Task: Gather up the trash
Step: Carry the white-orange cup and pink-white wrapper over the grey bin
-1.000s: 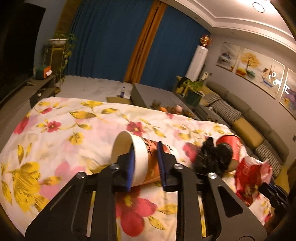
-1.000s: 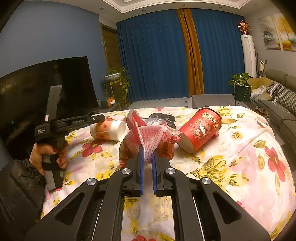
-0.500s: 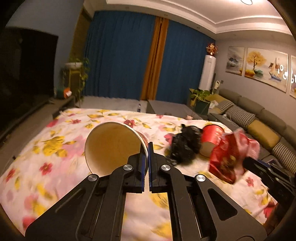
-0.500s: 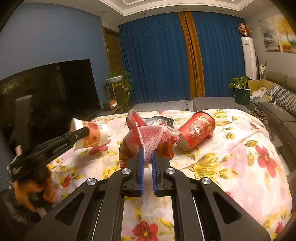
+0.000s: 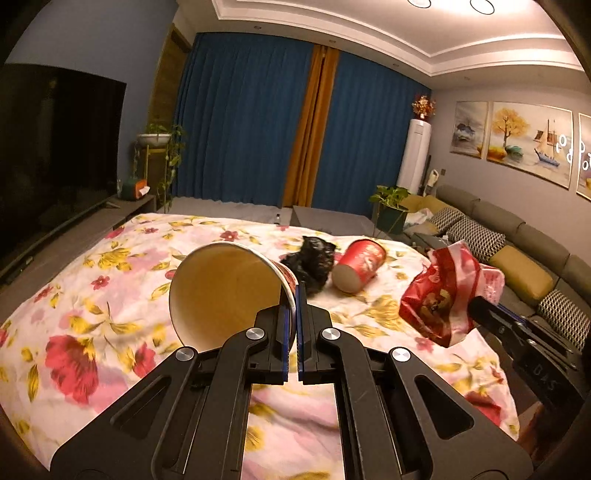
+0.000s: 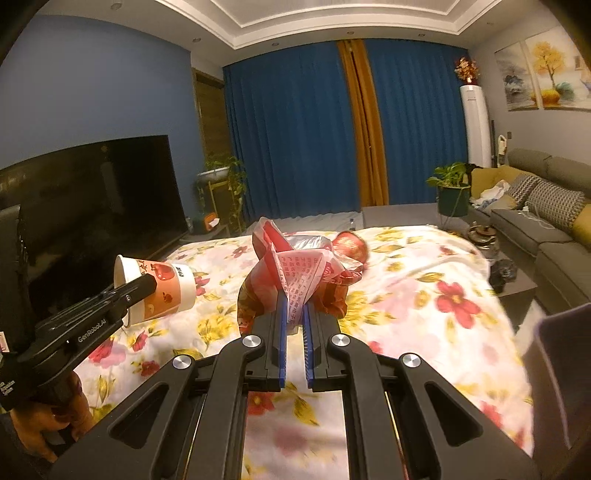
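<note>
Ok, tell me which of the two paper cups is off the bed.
The white cup with apple print, pinched by its rim in the left tool and held in the air. The red cup lies on its side on the floral sheet.

Deep blue curtains with an orange strip between them cover the far wall, under a white stepped ceiling with small round lights. A large dark television stands on the left beside a plant on a stand. On the right are a grey sofa with patterned cushions, framed paintings above it, and a tall white air conditioner in the corner.
</note>
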The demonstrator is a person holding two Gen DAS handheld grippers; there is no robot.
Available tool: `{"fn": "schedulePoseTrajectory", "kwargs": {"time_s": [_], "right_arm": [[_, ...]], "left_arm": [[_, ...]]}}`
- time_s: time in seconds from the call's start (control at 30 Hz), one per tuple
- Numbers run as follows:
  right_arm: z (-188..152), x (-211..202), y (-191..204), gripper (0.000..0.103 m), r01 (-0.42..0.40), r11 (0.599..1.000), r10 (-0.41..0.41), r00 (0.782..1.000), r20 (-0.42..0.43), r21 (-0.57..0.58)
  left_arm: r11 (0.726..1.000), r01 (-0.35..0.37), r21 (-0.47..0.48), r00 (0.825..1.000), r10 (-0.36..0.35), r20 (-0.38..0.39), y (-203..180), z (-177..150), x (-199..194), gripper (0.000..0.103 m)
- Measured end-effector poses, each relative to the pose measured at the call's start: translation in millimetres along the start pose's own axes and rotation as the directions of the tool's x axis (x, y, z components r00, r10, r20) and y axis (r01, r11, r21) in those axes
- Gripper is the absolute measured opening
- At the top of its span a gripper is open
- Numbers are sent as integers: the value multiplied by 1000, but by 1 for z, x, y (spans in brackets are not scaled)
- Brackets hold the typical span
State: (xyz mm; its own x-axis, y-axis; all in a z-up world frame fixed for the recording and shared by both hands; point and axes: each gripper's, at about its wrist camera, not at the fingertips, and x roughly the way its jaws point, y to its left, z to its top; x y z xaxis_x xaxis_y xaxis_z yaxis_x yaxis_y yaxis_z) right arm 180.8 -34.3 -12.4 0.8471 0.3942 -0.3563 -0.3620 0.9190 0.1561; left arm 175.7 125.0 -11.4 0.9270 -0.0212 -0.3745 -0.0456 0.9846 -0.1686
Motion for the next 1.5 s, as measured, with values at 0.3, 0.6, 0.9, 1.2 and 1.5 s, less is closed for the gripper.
{"fn": "schedulePoseTrajectory", "kwargs": {"time_s": [0.3,0.6,0.9,1.2,1.5], "right_arm": [[-8,-53,-24,8,63,998,-63,997,38,14],[-12,-90,-45,8,116,993,-117,991,65,21],[-15,-112,-72,8,166,985,-169,982,82,40],[-17,-127,-97,8,224,973,-229,969,92,60],[-18,-135,-121,8,288,956,-293,951,98,61]], "left_arm": [[999,35,31,999,-35,11,-46,-8,-27,2],[996,70,54,998,-70,1,-88,-20,-36,2],[993,94,74,996,-92,-19,-120,-31,-34,2],[984,144,108,989,-141,-34,-160,-38,-31,2],[966,209,152,978,-204,-44,-204,-44,-25,2]]}}
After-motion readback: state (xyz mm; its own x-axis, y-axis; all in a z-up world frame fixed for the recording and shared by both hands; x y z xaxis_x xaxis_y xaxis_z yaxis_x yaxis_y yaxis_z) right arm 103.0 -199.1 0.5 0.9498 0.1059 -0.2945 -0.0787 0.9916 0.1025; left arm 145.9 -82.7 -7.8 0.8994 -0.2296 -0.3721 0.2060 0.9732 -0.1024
